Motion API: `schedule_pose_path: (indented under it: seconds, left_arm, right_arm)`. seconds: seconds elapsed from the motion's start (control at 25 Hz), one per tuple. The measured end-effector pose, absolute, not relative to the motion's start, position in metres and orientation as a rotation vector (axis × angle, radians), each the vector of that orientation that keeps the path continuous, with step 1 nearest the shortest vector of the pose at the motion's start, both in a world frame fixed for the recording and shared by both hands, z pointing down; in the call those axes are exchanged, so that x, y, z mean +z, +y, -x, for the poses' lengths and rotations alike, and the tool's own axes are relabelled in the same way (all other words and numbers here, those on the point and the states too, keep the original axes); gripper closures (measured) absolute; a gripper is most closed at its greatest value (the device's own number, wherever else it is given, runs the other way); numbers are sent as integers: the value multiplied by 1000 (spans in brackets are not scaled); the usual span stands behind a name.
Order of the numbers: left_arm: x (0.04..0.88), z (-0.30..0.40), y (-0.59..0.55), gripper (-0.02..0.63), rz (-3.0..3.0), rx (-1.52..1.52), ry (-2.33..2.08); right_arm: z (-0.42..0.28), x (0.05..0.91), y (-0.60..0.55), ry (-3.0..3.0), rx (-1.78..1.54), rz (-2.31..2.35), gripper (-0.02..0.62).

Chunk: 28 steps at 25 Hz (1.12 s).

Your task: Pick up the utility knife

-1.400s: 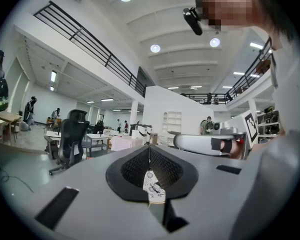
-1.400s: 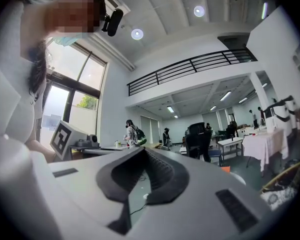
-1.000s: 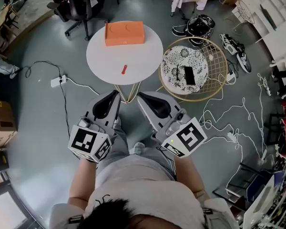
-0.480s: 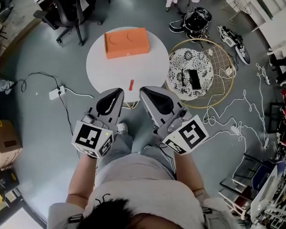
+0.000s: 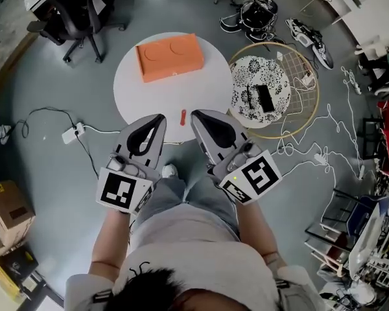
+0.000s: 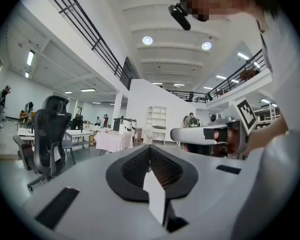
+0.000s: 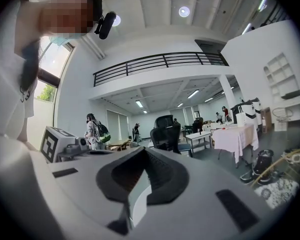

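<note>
The utility knife point(image 5: 183, 118) is a small red bar lying near the front edge of the round white table point(image 5: 204, 76). An orange box point(image 5: 170, 56) sits at the table's far side. My left gripper point(image 5: 158, 118) and right gripper point(image 5: 195, 115) are held side by side and level, with their tips over the table's near edge. The knife shows between the two tips. Both are shut and hold nothing. In the left gripper view the left gripper point(image 6: 150, 151) has its jaws pressed together. In the right gripper view the right gripper point(image 7: 142, 151) is likewise closed. Neither gripper view shows the knife.
Right of the table stands a round wire basket point(image 5: 308, 102) holding a patterned cushion and a black phone point(image 5: 264, 98). A black office chair point(image 5: 74, 8) is at the far left. Shoes point(image 5: 256, 15), white cables point(image 5: 311, 157), a power strip point(image 5: 71, 133) and a cardboard box point(image 5: 6, 209) lie on the floor.
Both grippers have moved forward together towards the table, still shut. The knife, earlier well ahead of the tips, now lies between them in the head view.
</note>
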<state>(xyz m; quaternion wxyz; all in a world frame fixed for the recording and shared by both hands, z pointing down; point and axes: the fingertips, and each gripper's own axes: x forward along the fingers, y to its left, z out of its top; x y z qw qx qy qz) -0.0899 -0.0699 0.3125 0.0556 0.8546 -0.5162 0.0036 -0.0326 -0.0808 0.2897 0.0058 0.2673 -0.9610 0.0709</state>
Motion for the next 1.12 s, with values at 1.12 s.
schedule_pose_path:
  seconds: [1.12]
  left_arm:
    - [347, 95, -106, 595, -2621, 91, -1398]
  right_arm:
    - [36, 513, -140, -2447, 618, -939, 563]
